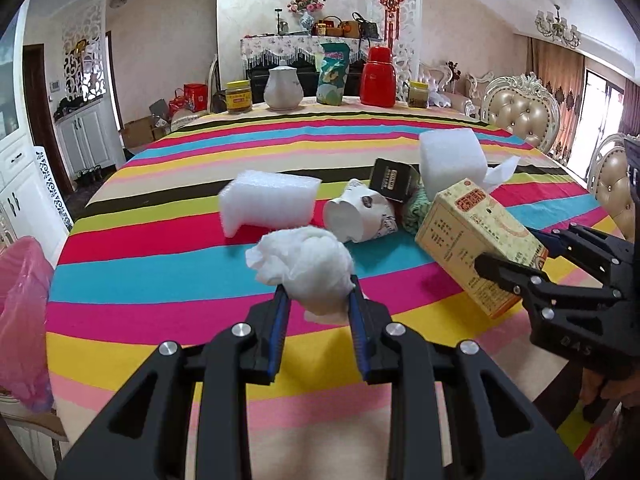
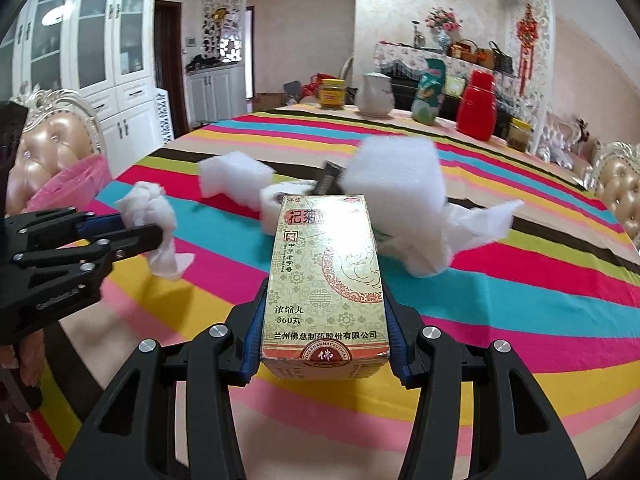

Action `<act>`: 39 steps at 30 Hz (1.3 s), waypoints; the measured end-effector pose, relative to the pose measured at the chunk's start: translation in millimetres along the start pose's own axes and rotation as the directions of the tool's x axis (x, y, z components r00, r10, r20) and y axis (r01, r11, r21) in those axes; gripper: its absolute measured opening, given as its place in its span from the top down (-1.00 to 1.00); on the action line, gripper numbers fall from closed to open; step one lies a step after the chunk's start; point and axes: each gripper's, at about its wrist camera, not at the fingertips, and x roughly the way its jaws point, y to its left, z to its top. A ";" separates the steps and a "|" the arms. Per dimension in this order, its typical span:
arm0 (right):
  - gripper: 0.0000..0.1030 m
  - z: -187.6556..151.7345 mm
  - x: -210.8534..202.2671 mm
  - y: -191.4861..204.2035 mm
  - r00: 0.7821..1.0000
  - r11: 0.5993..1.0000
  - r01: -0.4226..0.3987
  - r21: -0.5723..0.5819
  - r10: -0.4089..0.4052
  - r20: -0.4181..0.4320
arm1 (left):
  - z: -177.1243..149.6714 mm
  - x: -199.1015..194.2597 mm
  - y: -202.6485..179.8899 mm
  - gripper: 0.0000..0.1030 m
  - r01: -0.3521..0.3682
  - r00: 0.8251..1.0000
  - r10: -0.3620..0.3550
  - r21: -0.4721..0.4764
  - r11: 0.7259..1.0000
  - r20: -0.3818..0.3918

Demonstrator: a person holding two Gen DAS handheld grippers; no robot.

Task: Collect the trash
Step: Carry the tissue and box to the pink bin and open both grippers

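My left gripper is shut on a crumpled white tissue and holds it above the striped tablecloth. It also shows in the right wrist view with the tissue. My right gripper is shut on a yellow medicine box, lifted off the table; the box shows in the left wrist view. More trash lies mid-table: two white foam blocks, a crushed paper cup, a small black box and loose tissue.
A pink trash bag hangs at the table's left side, also in the right wrist view. Jars, a white jug, a green pouch and a red flask stand at the far edge. Padded chairs line the right.
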 end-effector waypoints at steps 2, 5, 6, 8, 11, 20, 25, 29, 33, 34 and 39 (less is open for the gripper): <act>0.03 1.6 -3.7 9.4 1.000 1.000 -0.015 -0.009 0.015 0.008 | -1.7 -3.7 5.1 0.47 0.000 1.000 0.000 -0.007 1.000 0.000; 0.03 4.3 -7.0 22.3 0.999 0.999 -0.038 -0.023 0.039 0.021 | -5.2 -8.7 12.9 0.47 -0.001 1.000 0.001 -0.010 1.000 -0.002; 0.03 5.1 -6.7 26.5 0.999 0.999 -0.044 -0.025 0.044 0.022 | -5.8 -9.9 14.8 0.47 -0.002 1.000 0.002 -0.010 1.000 -0.001; 0.03 5.8 -5.2 33.4 0.998 0.998 -0.053 -0.027 0.054 0.020 | -7.6 -12.8 19.2 0.46 -0.006 1.000 0.006 -0.010 1.000 0.001; 0.03 8.5 -2.2 43.4 0.998 0.998 -0.064 -0.029 0.064 0.021 | -10.0 -17.3 28.3 0.46 -0.010 1.000 0.010 -0.014 1.000 0.001; 0.03 23.6 2.7 77.8 0.994 0.994 -0.099 -0.056 0.101 0.041 | -14.8 -32.1 62.1 0.46 -0.052 0.998 0.053 -0.048 0.998 0.025; 0.03 34.9 9.9 103.9 0.990 0.989 -0.129 -0.077 0.134 0.051 | -20.4 -44.2 91.1 0.46 -0.090 0.995 0.093 -0.081 0.993 0.039; 0.03 44.8 14.9 128.3 0.983 0.982 -0.165 -0.093 0.171 0.060 | -25.5 -56.1 118.1 0.46 -0.135 0.988 0.141 -0.097 0.986 0.058; 0.03 54.3 23.2 155.3 0.976 0.973 -0.200 -0.113 0.209 0.064 | -28.6 -68.2 146.8 0.46 -0.169 0.981 0.179 -0.135 0.976 0.069; 0.03 56.4 25.1 161.3 0.974 0.971 -0.208 -0.117 0.217 0.065 | -29.4 -71.8 154.4 0.46 -0.177 0.979 0.189 -0.145 0.973 0.073; 0.03 70.0 36.9 195.1 0.962 0.955 -0.257 -0.146 0.268 0.059 | -35.4 -91.2 195.7 0.46 -0.233 0.963 0.254 -0.196 0.952 0.086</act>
